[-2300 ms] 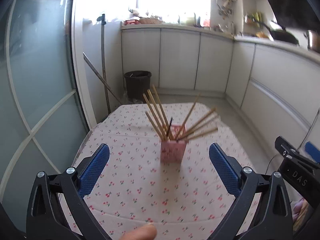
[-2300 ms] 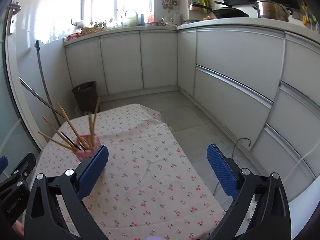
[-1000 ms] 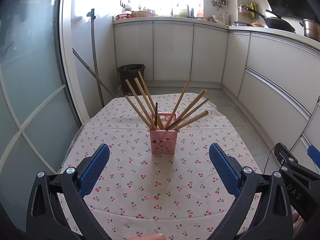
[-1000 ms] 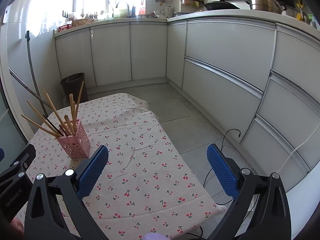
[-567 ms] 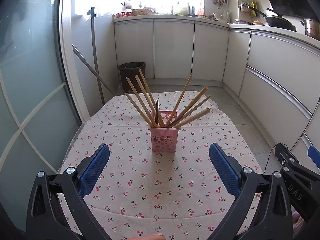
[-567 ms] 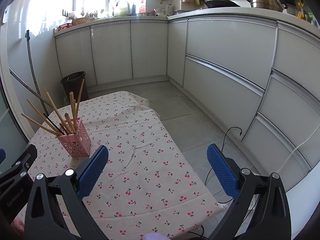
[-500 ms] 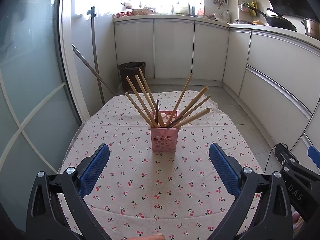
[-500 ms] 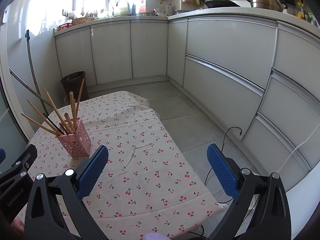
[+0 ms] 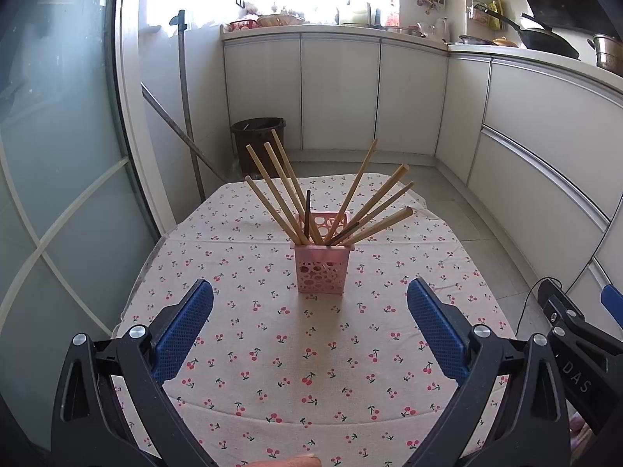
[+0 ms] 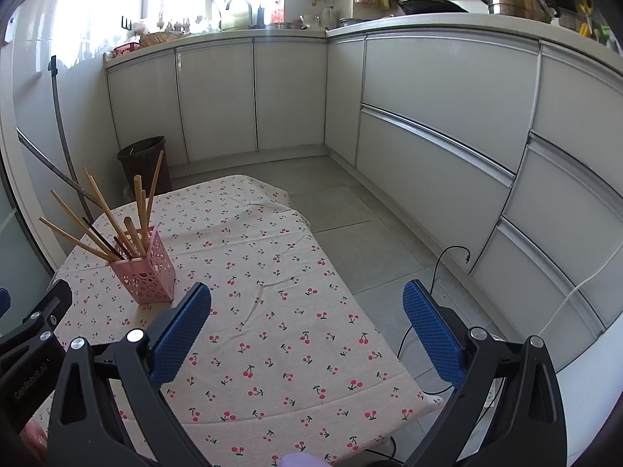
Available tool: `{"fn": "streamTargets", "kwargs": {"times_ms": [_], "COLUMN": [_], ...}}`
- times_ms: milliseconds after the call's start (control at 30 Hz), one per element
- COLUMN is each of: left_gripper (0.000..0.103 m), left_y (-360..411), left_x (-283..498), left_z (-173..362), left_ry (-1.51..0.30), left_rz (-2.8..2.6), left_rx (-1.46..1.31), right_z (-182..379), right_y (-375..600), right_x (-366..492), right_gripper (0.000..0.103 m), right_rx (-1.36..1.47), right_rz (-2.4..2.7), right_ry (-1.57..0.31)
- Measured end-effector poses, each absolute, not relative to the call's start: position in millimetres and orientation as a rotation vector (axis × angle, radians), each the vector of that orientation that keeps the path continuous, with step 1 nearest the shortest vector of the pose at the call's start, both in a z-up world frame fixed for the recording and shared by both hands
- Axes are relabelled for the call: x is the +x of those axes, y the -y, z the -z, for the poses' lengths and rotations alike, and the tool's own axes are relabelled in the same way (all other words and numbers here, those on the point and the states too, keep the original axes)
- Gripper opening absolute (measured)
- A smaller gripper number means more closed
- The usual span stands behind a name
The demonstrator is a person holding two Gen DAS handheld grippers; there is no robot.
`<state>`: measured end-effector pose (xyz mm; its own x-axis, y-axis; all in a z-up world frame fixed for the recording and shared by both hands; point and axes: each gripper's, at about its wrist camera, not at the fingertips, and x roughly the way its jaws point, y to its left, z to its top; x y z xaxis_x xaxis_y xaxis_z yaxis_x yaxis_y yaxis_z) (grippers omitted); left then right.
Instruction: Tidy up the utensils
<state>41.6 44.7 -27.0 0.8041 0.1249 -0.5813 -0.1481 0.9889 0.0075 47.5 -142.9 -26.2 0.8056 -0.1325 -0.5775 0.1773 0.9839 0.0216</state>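
Right wrist: floor cable [image 10: 447, 257]; left wrist: holder [image 9: 321, 268] centred.

— What colours lie in front of my claws?

— The tablecloth [image 9: 311, 350] is pale beige, strewn with small red cherries on green stems; the holder [image 9: 321, 268] is pink, pierced with round holes; most chopsticks [image 9: 272, 198] are light tan wood; one thin stick [image 9: 307, 210] is dark, near black.

— And my own parts?

— My left gripper [image 9: 309, 327] has black arms and blue textured pads [image 9: 183, 330]; my right gripper [image 10: 307, 330] matches; the cabinets [image 10: 428, 89] are off-white; the bin [image 9: 259, 144] is dark brown.
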Motion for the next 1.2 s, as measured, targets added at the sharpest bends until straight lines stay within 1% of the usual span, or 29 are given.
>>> {"fn": "streamTargets", "kwargs": {"times_ms": [1100, 1133, 1167, 1200], "left_gripper": [0.095, 0.093, 0.088, 0.086], "left_y": [-44.2, -43.2, -42.7, -41.9], "left_x": [42.8, 41.6, 41.0, 41.0], "left_z": [31.6, 31.5, 31.4, 31.1], "left_ry": [-0.631, -0.620, -0.615, -0.613], "left_rz": [-0.159, -0.147, -0.130, -0.113], "left_rx": [-0.029, -0.027, -0.030, -0.032], "right_z": [31.0, 31.7, 32.5, 32.7], "right_y": [142.2, 141.9, 141.5, 141.6], "right_x": [48.2, 48.3, 48.4, 48.5], "right_gripper": [0.096, 0.096, 0.096, 0.096], "right_rx": [0.079, 0.079, 0.078, 0.077], "right_rz": [0.167, 0.167, 0.167, 0.168], "right_ry": [-0.626, -0.628, -0.629, -0.630]}}
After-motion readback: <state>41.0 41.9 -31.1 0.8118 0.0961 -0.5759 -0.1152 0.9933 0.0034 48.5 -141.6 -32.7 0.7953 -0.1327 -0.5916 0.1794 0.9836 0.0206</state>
